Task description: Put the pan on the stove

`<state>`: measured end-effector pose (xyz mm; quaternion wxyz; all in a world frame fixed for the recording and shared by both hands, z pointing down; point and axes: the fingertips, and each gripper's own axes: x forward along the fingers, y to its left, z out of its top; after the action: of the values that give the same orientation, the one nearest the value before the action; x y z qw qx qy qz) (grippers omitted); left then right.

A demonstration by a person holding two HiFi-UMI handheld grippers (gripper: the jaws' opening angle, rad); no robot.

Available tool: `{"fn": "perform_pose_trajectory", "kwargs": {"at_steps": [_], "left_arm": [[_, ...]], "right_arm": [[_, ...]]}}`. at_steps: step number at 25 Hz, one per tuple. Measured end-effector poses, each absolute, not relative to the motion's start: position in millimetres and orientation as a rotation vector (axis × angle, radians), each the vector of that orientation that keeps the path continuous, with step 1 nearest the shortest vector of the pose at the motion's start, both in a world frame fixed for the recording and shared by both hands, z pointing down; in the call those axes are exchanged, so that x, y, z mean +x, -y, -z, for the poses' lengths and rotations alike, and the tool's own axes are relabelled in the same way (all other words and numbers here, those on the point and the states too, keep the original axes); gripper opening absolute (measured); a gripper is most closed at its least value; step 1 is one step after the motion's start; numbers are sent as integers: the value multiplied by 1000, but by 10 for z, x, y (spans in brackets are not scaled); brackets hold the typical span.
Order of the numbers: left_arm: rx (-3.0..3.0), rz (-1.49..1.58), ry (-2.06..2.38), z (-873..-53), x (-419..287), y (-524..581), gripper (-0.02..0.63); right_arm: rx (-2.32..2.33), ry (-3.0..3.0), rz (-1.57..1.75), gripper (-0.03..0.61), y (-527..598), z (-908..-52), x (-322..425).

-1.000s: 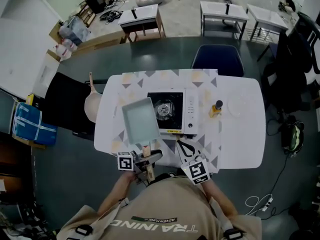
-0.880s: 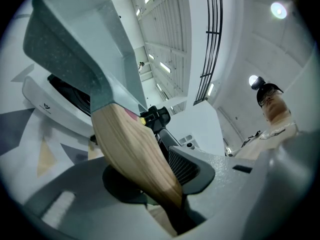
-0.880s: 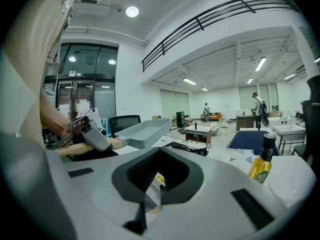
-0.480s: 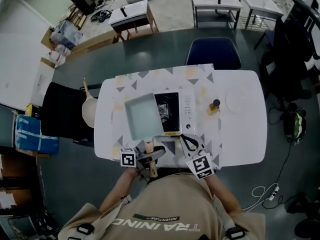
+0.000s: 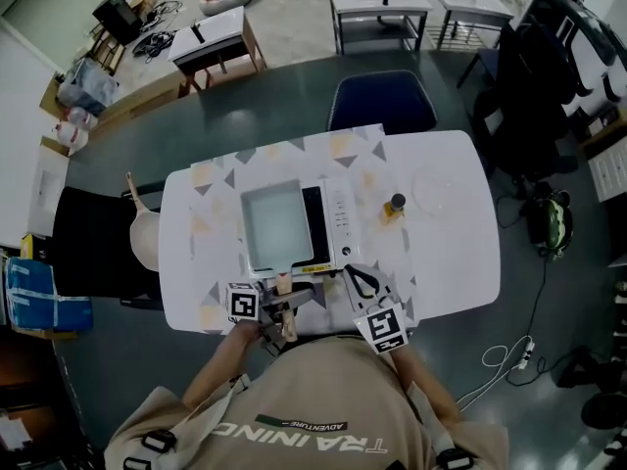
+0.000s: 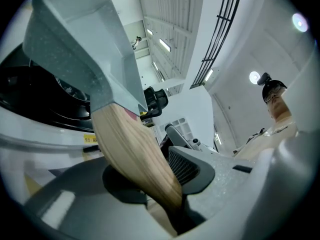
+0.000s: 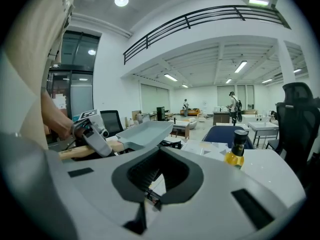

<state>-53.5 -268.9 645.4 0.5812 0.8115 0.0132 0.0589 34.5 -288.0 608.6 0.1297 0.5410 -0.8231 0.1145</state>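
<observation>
L gripper [image 6: 165, 184], low centre of the head view, is clamped on the pan's wooden handle [image 6: 132, 149]. Its own view shows both jaws pressed vs the wood, one each side. The pan [image 5: 272, 221], rectangular and pale grey-blue, sits mid-frame in the head view and covers the L part of the stove [image 5: 336, 225]. Only a black strip and the white control panel show to its right. In the L gripper view the pan body is tilted, w/ the black burner area below it at the left edge. Can't tell if the base touches the burner.

R gripper [image 5: 361, 280] is just right of the handle, near the table's [image 5: 451, 262] lower edge and by the stove's lower right corner. Jaws are together w/ nothing between them.

A small bottle [image 5: 394, 207], yellow liquid and dark cap, stands upright right of the stove and apart from it. A blue chair [image 5: 382, 106] is tucked in at the table's top edge.
</observation>
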Motion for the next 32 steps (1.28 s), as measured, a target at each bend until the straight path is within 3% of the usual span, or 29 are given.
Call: {"fn": "perform_pose_trajectory", "kwargs": {"at_steps": [32], "left_arm": [[1829,-198,-58,-6799,-426,2778,126]], "right_arm": [[1555,2406,-324,3,2872,-5908,281]]}}
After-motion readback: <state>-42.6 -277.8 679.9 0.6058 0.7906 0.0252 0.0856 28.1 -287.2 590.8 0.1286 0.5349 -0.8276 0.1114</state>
